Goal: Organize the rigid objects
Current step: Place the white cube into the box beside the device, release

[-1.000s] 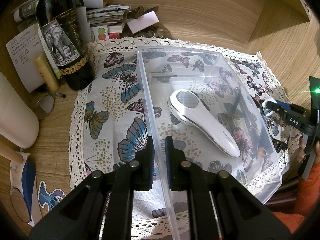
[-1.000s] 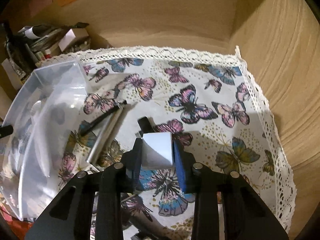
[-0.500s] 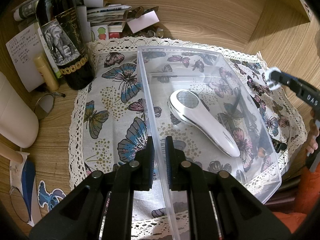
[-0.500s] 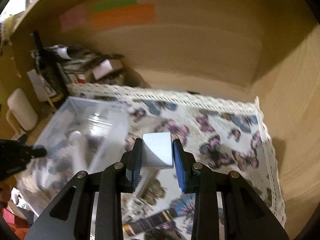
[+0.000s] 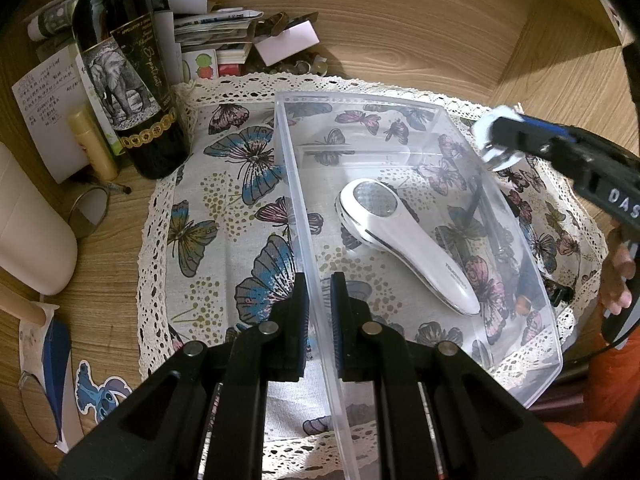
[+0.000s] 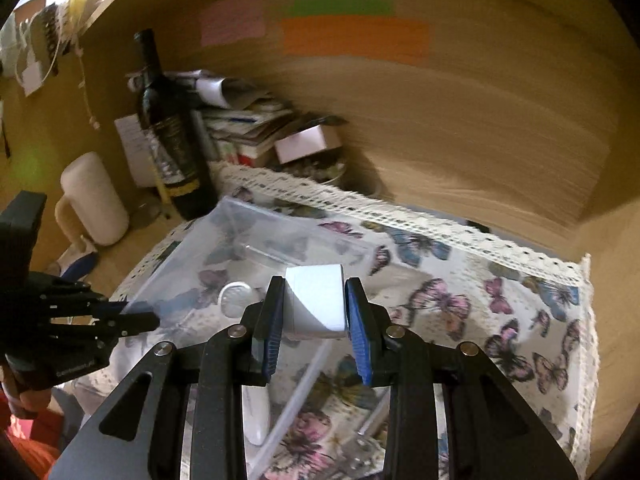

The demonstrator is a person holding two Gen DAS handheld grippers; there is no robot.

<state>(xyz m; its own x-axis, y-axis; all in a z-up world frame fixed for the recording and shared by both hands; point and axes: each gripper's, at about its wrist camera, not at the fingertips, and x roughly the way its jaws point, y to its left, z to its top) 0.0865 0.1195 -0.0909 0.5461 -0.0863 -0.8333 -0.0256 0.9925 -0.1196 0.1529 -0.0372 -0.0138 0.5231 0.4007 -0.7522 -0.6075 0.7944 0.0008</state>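
Note:
A clear plastic box (image 5: 360, 97) stands on the butterfly cloth (image 5: 224, 208), with a white handheld device (image 5: 408, 240) lying inside. My left gripper (image 5: 319, 280) is shut on the box's near left wall. In the right wrist view it shows at the left, on the box's edge (image 6: 148, 320). My right gripper (image 6: 315, 284) is shut on a small white block (image 6: 316, 300) and hangs above the box's right side (image 6: 248, 216), tilted down toward the device (image 6: 236, 298). From the left wrist view the right gripper (image 5: 494, 140) hovers over the box's far right corner.
A dark wine bottle (image 5: 124, 72), a paper stack (image 5: 216, 28), a yellow tube (image 5: 92, 144) and a white cylinder (image 5: 28, 232) crowd the left and back. Pens (image 6: 372, 420) lie on the cloth right of the box. A wooden wall closes the back and right.
My right gripper has risen off the cloth and swung left toward the box with the white block in it. The left gripper and the box have not moved.

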